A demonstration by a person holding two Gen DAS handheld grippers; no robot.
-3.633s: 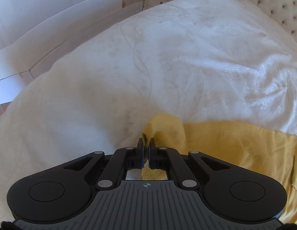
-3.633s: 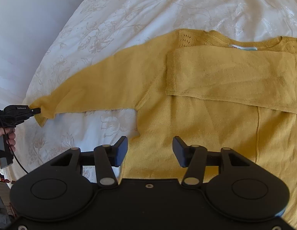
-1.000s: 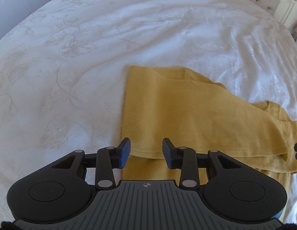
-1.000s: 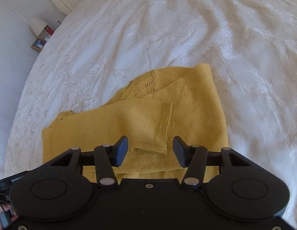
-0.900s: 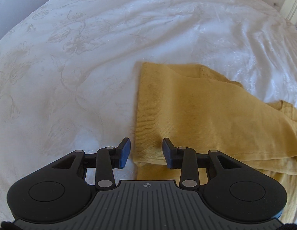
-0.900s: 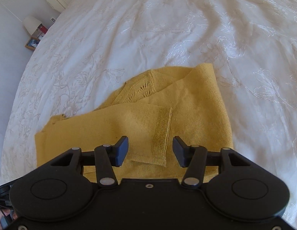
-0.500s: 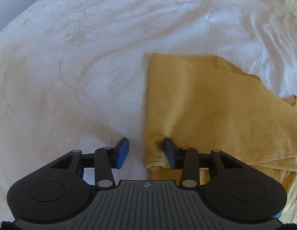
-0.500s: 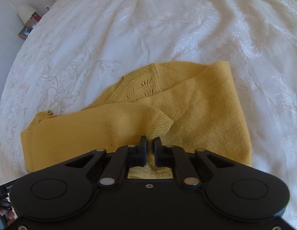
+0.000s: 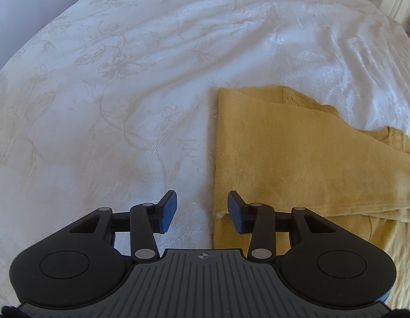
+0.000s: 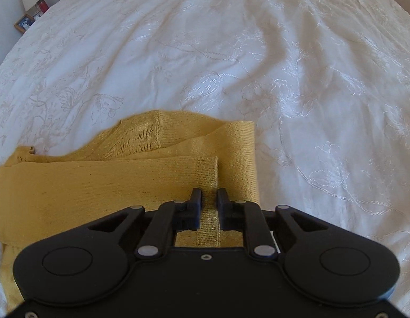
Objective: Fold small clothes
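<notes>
Now sweater (image 9: 297,159) lies part-folded mid-bed (image 9: 125,79). Right gripper (image 10: 207,198) jaws nearly closed around sleeve cuff (image 10: 207,175), grip uncertain. Left gripper (image 9: 202,209) jaws wide, empty, straddling folded edge, likely for pinch.

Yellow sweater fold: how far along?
Done: both sleeves lie folded across the body of the yellow sweater on the white bedspread. In hand: the right gripper has narrowed around the ribbed cuff, a small gap showing; the left gripper is open at the sweater's left edge. Left: folding the body over.
</notes>
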